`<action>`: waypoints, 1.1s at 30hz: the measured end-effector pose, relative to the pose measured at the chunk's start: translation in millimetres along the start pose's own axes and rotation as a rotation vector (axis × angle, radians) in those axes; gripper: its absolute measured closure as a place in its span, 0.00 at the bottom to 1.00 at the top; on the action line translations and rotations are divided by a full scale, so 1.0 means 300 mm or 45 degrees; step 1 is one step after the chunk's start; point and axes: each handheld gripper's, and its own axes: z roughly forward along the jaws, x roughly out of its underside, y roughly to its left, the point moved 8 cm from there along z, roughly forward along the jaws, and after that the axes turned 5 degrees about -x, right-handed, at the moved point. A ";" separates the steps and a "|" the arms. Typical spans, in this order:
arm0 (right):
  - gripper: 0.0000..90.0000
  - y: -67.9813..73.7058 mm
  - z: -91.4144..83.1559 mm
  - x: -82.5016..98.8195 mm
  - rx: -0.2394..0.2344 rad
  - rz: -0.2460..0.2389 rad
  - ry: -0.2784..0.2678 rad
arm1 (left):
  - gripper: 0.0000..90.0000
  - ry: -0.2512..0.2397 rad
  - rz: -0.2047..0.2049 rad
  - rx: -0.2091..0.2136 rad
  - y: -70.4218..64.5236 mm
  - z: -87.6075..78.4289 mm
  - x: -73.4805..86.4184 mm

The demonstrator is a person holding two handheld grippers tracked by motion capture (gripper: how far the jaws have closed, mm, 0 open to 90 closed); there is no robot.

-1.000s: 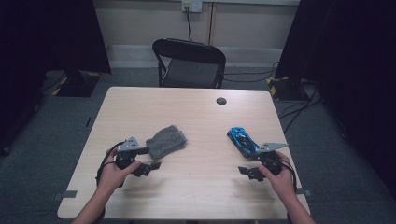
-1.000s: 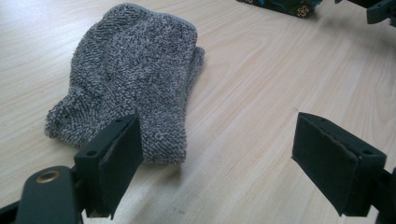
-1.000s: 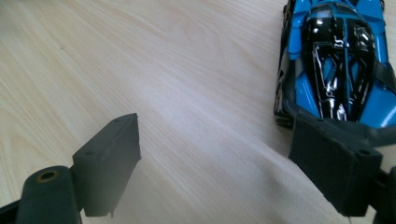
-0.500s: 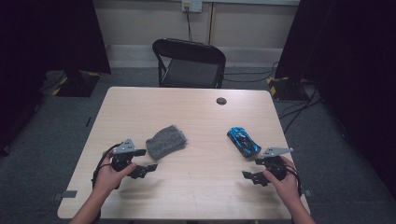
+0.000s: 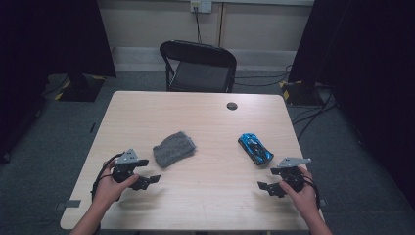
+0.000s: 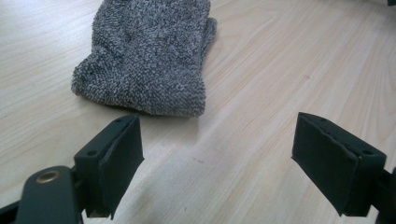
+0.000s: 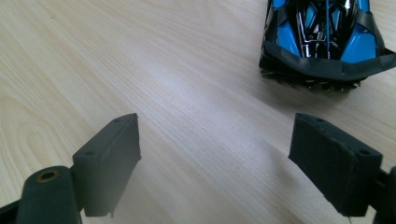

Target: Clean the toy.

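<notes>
Left tongs (image 5: 152,179) spread wide with nothing between the jaws, held low over the surface (image 5: 205,122) just short of the grey knitted cloth (image 5: 174,148), which lies flat, left of centre; judged a ready stance, the near hem squarely ahead for a pinch. Right tongs (image 5: 263,186) likewise spread and empty, near the blue toy car (image 5: 255,148), which stands on its wheels right of centre. Cloth and car lie well apart, likely so each hand works its own item unobstructed.
</notes>
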 end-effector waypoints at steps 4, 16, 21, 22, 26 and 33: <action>0.17 -0.006 -0.001 0.010 0.005 -0.001 0.006 | 0.18 0.007 0.009 -0.009 0.006 -0.005 0.011; 0.18 -0.025 -0.005 0.039 0.015 0.004 0.007 | 0.18 0.032 0.038 -0.031 0.025 -0.015 0.043; 0.18 -0.029 -0.001 0.054 0.026 -0.012 0.022 | 0.18 0.041 0.033 -0.032 0.029 -0.024 0.056; 0.18 -0.029 0.000 0.056 0.021 -0.011 0.019 | 0.18 0.046 0.035 -0.036 0.031 -0.026 0.060; 0.18 -0.031 0.000 0.064 0.032 -0.027 0.029 | 0.18 0.053 0.035 -0.046 0.036 -0.033 0.073; 0.18 -0.031 0.003 0.074 0.035 -0.047 0.030 | 0.18 0.070 0.062 -0.058 0.044 -0.038 0.092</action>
